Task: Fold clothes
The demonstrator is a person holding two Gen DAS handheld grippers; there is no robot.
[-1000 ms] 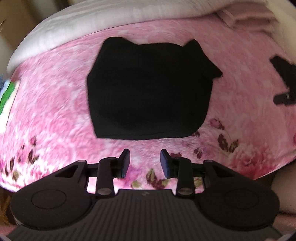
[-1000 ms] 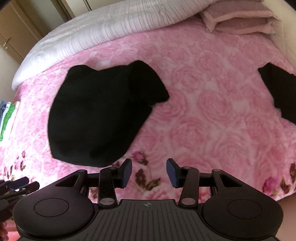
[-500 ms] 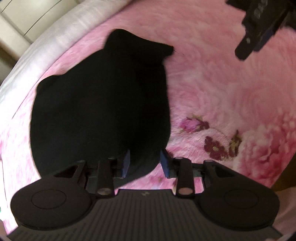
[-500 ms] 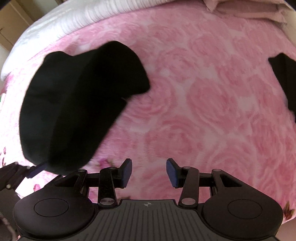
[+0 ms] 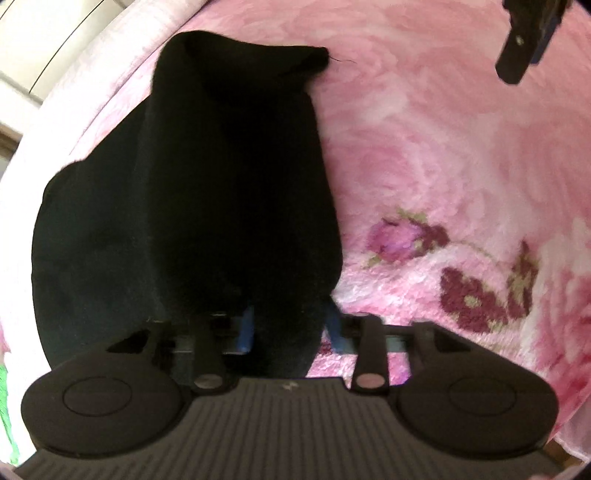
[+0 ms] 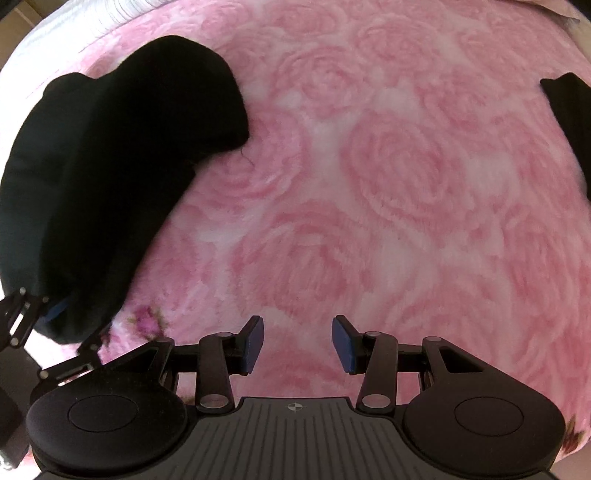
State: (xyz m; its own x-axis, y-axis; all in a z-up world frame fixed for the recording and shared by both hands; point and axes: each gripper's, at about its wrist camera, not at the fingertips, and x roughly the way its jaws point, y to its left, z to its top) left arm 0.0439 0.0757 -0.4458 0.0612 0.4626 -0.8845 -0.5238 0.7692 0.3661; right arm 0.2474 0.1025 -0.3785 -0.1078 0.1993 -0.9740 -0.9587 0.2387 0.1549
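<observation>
A black garment point(image 5: 207, 192) lies flat on the pink rose blanket point(image 5: 443, 155), with a sleeve pointing toward the top of the left wrist view. My left gripper point(image 5: 290, 328) points down at its near corner, which fills the gap between the blue pads point(image 5: 245, 328). The jaws are closing around that corner, and the pads do not visibly squeeze it. In the right wrist view the garment point(image 6: 110, 155) spreads at the left, with the left gripper point(image 6: 70, 328) at its lower corner. My right gripper point(image 6: 297, 339) hangs open over bare blanket point(image 6: 369, 206), nothing between its fingers.
A second black garment point(image 6: 572, 118) lies at the right edge of the blanket. A white quilt point(image 6: 74, 33) runs along the far left side. Something green point(image 5: 5, 424) shows at the left edge. The right gripper point(image 5: 524, 44) appears at the top right of the left wrist view.
Both grippers have sunk toward the bed. The left one rolled and moved onto the garment's near corner, which now sits between its jaws. The right one moved over bare blanket.
</observation>
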